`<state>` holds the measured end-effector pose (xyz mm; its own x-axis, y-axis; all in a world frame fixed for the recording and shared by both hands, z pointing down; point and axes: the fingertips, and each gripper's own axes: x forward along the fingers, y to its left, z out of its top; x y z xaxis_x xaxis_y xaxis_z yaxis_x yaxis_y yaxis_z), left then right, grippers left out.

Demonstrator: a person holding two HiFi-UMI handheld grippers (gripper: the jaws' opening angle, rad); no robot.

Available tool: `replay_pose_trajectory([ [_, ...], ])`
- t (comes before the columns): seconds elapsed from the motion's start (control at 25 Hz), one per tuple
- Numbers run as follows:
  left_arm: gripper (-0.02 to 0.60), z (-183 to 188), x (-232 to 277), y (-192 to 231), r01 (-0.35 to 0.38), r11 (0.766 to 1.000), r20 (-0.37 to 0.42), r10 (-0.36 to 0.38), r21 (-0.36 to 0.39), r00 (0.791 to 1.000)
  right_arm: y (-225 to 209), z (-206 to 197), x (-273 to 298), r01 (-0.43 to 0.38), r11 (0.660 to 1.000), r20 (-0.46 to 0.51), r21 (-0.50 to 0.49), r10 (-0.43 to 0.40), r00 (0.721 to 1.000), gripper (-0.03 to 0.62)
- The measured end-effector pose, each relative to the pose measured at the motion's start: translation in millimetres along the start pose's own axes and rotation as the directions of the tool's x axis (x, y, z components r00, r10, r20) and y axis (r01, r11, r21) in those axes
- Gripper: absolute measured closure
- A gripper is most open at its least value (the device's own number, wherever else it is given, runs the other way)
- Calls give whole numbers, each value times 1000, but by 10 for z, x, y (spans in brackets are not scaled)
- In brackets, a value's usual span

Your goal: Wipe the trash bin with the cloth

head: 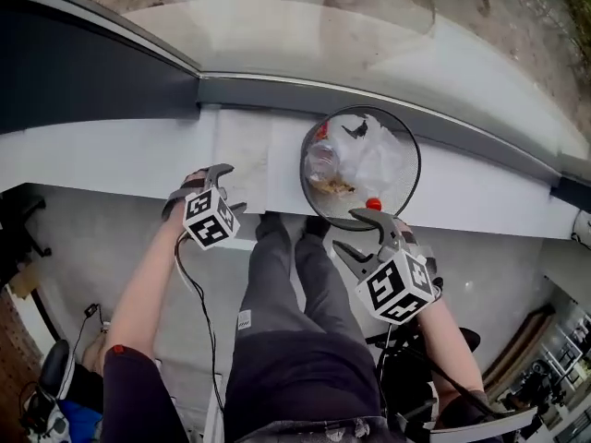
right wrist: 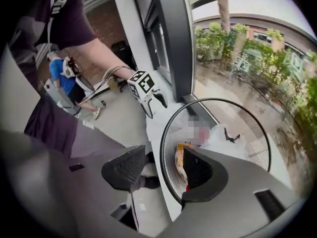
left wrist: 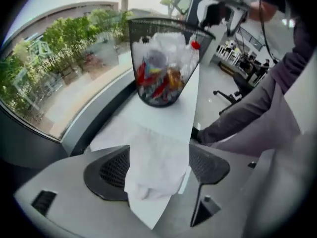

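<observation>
A black wire-mesh trash bin full of litter stands on a white window ledge. A white cloth lies flat on the ledge to the left of it. My left gripper points down at the cloth's near edge. In the left gripper view the cloth lies between the open jaws of my left gripper, and the bin stands beyond. My right gripper is open at the bin's near rim. In the right gripper view my right gripper straddles the rim, one jaw inside the bin.
The ledge runs along a curved window with a dark frame. Its front edge drops to a grey floor. The person's legs stand close below. An office chair stands further along the room.
</observation>
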<state>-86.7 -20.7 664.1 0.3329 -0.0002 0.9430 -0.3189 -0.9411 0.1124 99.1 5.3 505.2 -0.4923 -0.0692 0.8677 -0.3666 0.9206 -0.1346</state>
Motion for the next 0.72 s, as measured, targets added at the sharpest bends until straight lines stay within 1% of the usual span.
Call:
replay_pose_trajectory([
  [0.04,225,-124,100,61,-9,999,-47,10,35,999,12,-2,109,0,999,-35,-42,-1,999,375],
  [0.08,225,-215,190,134,-33,997,-75,39,74,996,23,-18,215,-2,997,-71,-83,-4,997,375],
  [0.16,225,-315,366,256,-85,988,-92,97,128,991,59,-53,408,-24,989,-127,-144,5,992,375],
  [0.2,226,-339,463,290,-95,987,-95,108,132,990,75,-56,493,-38,987,-141,-156,16,990,375],
  [0.28,227,-346,654,314,-95,990,-95,105,104,990,83,-57,647,-47,987,-158,-156,22,987,375],
  [0.36,229,-327,793,343,-108,991,-88,115,82,989,56,-91,763,-27,986,-198,-164,-6,980,376],
  [0.4,248,-329,848,365,-120,989,-87,127,82,988,21,-106,790,-9,986,-218,-165,-28,975,378],
  [0.44,294,-343,897,390,-133,988,-88,140,83,986,-30,-108,795,13,988,-228,-156,-49,972,413],
  [0.48,330,-364,939,411,-140,987,-89,147,82,985,-84,-98,786,31,989,-228,-142,-63,972,528],
  [0.52,346,-385,969,425,-137,988,-90,144,75,986,-120,-84,778,38,991,-226,-131,-67,972,545],
  [0.56,368,-403,986,436,-128,990,-89,133,60,987,-136,-70,780,39,991,-224,-129,-68,972,545],
  [0.6,368,-424,992,443,-115,993,-89,118,37,989,-135,-60,792,40,990,-224,-135,-70,972,546],
  [0.64,385,-447,995,442,-98,995,-88,98,5,991,-125,-59,804,41,989,-223,-143,-73,972,546],
  [0.68,421,-465,999,430,-80,996,-87,76,-39,993,-113,-71,803,41,988,-223,-151,-74,972,548],
  [0.72,473,-474,1000,411,-59,994,-84,51,-96,995,-99,-94,787,39,987,-223,-158,-74,972,551],
])
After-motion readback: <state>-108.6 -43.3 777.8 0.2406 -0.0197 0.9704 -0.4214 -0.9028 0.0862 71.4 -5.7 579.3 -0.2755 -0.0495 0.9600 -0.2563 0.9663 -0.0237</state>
